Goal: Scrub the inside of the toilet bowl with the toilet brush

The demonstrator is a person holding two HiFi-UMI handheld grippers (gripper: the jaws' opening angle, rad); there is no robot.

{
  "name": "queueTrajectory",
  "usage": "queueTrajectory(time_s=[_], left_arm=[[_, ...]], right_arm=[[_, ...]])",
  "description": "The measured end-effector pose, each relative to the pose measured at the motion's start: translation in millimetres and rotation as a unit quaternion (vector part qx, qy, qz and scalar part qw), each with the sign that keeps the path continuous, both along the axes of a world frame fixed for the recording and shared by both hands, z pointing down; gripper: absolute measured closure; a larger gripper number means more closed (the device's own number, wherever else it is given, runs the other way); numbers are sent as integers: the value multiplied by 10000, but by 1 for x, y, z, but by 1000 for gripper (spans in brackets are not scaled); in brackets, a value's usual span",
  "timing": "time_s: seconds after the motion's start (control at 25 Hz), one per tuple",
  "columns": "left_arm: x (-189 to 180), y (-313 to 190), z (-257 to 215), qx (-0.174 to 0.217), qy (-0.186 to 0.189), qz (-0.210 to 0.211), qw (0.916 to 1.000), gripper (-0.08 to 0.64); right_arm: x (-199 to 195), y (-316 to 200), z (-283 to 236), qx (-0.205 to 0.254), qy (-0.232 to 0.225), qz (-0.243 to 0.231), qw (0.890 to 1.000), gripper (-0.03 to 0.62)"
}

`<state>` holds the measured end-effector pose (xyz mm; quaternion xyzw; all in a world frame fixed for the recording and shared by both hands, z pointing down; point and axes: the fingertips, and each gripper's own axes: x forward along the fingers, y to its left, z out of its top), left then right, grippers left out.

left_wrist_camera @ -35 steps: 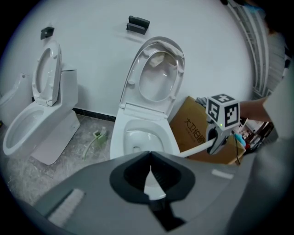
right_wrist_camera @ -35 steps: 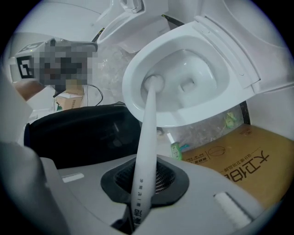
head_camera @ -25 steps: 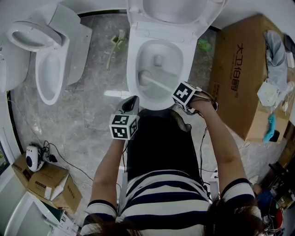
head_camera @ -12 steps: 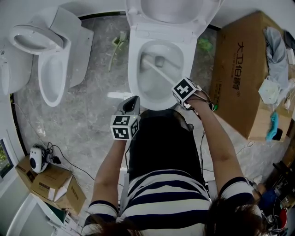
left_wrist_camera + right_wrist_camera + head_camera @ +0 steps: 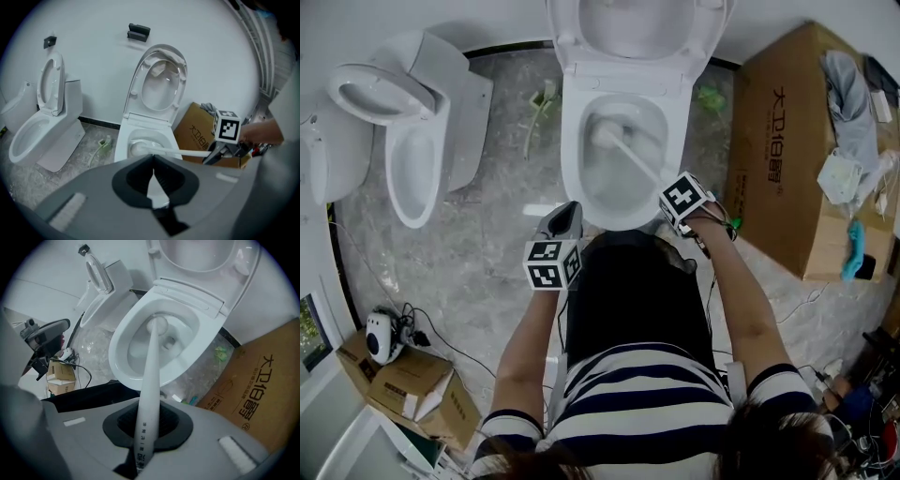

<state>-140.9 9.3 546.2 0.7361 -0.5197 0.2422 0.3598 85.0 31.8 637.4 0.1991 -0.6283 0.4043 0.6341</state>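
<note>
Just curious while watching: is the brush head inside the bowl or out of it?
Inside. The toilet brush head sits within the toilet bowl rim, handle clamped in the right gripper.

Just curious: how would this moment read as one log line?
right hand-held gripper: shut on toilet brush | brush head: inside toilet bowl | left hand-held gripper: shut, empty

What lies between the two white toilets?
Grey marbled floor with a small green-and-white object lying on it, clearest in the head view.
</note>
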Motion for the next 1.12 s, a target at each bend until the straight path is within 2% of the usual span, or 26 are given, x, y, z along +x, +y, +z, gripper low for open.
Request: queueTrajectory(time_s=[0.44, 0.68, 1.12], left_arm=[[6, 7, -37, 171, 69, -61, 9998, 560], [7, 6, -61, 343, 129, -227, 9991, 560], [8, 10, -107, 653, 225, -519, 9963, 560]], right_arm=[[12, 18, -42, 183, -246, 345, 9989, 561], [16, 21, -72, 352, -365, 298, 9983, 561], [16, 43, -130, 681, -1020, 321, 9919, 561]])
